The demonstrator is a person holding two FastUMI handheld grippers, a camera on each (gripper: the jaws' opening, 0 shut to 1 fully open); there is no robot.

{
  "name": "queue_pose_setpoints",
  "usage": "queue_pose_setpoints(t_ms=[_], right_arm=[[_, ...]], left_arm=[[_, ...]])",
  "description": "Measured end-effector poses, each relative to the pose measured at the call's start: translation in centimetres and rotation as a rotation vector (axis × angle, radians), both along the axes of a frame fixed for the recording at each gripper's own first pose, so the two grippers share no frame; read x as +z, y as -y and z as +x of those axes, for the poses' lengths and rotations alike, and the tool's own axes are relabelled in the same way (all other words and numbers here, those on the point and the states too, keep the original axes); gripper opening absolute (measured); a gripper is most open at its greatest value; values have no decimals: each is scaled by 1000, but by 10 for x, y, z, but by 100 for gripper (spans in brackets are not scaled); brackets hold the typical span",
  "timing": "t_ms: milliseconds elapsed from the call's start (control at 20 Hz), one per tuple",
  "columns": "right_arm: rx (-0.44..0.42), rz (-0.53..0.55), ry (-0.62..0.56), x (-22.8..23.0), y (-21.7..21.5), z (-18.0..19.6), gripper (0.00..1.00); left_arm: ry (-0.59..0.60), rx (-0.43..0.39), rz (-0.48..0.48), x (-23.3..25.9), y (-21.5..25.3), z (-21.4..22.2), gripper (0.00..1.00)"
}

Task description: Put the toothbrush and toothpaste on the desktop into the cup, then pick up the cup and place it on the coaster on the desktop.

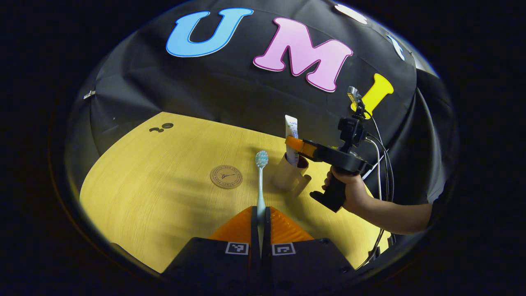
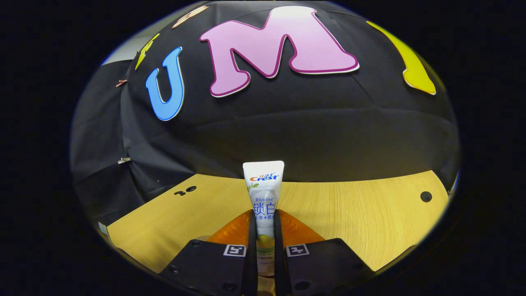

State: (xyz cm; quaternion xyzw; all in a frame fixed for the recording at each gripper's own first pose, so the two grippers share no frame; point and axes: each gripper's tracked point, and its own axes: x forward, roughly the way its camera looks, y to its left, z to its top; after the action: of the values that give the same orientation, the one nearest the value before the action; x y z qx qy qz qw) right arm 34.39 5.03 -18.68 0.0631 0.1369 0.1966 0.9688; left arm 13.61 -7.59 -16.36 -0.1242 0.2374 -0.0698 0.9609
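Note:
My left gripper (image 1: 261, 213) is shut on a pale blue toothbrush (image 1: 261, 181), whose bristled head points up above the wooden table (image 1: 144, 193). A round brown coaster (image 1: 226, 176) lies on the table to the left of it. Farther right stands a pale cup (image 1: 287, 174) with a dark inside. The right gripper (image 1: 296, 146), held by a hand (image 1: 349, 193), hovers over the cup with the white toothpaste tube (image 1: 291, 137) upright, its lower end inside the cup. In the right gripper view my right gripper (image 2: 264, 230) is shut on the toothpaste tube (image 2: 263, 193).
The black cloth wall rises close behind the table. Small dark holes mark the table (image 2: 370, 213) near its far left (image 1: 161, 128) and far right (image 2: 425, 196). Cables (image 1: 380, 164) hang from the right gripper beside the forearm.

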Motion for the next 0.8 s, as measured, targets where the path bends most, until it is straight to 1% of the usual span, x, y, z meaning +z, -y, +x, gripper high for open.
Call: queue_pose_setpoints(t_ms=[200, 250, 350, 400, 500, 550, 600, 650, 800], right_arm=[[-1, -5, -33, -12, 5, -5, 26], [10, -3, -54, -18, 4, -8, 34], [15, 10, -52, -15, 5, -13, 45], [17, 9, -39, -10, 6, -14, 47], [11, 3, -25, -2, 12, -20, 68], [12, 8, -22, 4, 15, -26, 97], [4, 9, -18, 8, 21, -30, 99], [-8, 4, -16, 11, 30, -33, 98], [-56, -15, -26, 13, 62, -46, 98]], left_arm=[[0, -10, 3, -2, 8, -1, 6], [3, -15, 6, -1, 11, -1, 6], [13, -25, 11, 1, 17, 0, 6], [21, -28, 12, 3, 20, 2, 6], [46, -33, -2, 11, 29, 9, 6], [64, -38, -15, 18, 33, 13, 6], [83, -42, -22, 25, 38, 18, 6], [105, -48, -25, 33, 42, 24, 7], [184, -74, -46, 60, 56, 48, 6]])
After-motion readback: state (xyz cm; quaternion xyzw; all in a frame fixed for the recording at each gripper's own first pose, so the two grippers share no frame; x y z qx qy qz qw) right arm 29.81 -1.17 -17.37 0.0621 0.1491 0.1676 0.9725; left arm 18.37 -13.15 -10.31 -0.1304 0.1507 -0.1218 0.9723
